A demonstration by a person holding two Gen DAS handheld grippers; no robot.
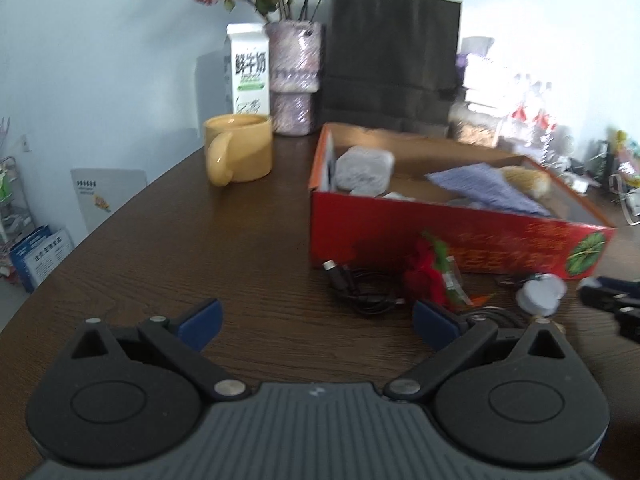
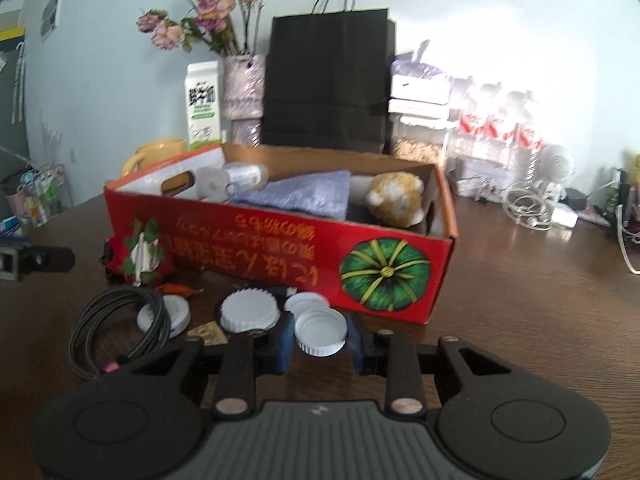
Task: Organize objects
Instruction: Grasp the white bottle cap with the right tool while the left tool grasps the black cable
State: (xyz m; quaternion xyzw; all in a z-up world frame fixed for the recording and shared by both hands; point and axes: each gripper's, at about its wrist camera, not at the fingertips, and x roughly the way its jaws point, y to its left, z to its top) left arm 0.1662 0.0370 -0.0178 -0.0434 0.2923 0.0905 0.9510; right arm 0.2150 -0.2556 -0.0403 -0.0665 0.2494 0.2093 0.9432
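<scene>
My right gripper (image 2: 320, 338) is shut on a white bottle cap (image 2: 320, 330), its blue pads pressing both sides just in front of the red cardboard box (image 2: 280, 248). More white caps (image 2: 250, 312) and a coiled braided cable (image 2: 116, 320) lie to its left. My left gripper (image 1: 316, 320) stands open over bare table, holding nothing. Ahead of it lie a black cable (image 1: 360, 288) and a red flower ornament (image 1: 428, 272) against the box (image 1: 460, 236). Inside the box are a lavender cloth (image 2: 312, 194), a plush toy (image 2: 396, 198) and a grey pouch (image 1: 364, 170).
A yellow mug (image 1: 240, 152), milk carton (image 1: 248, 68), flower vase (image 1: 294, 80) and black paper bag (image 1: 392, 60) stand behind the box. Water bottles (image 2: 496, 128) and white cords (image 2: 528, 204) crowd the back right. The table's curved edge (image 1: 100, 232) runs along the left.
</scene>
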